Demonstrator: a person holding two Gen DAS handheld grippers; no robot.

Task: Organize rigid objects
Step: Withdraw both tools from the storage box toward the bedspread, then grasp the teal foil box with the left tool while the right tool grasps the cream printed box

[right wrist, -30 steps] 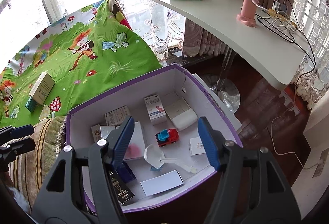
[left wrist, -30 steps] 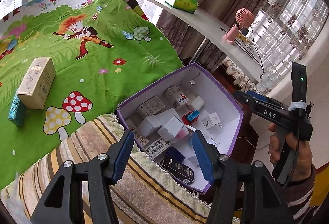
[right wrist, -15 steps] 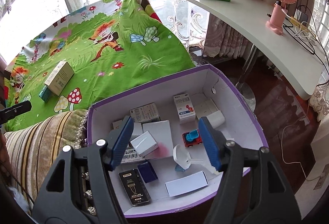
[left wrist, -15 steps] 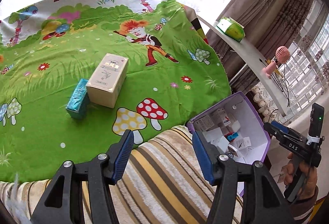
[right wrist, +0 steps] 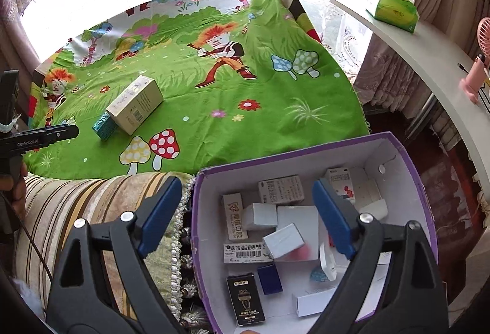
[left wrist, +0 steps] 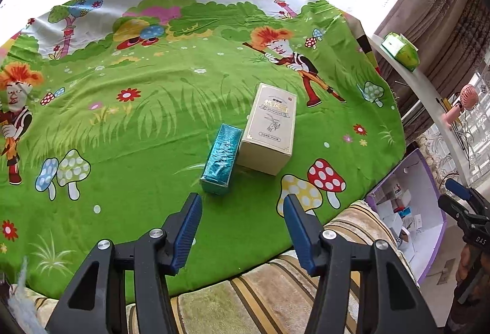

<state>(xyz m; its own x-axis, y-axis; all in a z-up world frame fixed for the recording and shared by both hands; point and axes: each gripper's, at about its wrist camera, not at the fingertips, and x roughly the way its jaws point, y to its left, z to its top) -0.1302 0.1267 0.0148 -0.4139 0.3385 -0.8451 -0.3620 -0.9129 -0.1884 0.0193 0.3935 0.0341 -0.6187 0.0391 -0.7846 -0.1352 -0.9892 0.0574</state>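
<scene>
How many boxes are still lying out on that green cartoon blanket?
2: a cream box mid-blanket and a teal box touching its side. None seems hidden.

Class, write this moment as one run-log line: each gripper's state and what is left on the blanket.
left gripper: open, empty | right gripper: jaws just opening, empty, over purple box | on blanket: beige box touching teal box
</scene>
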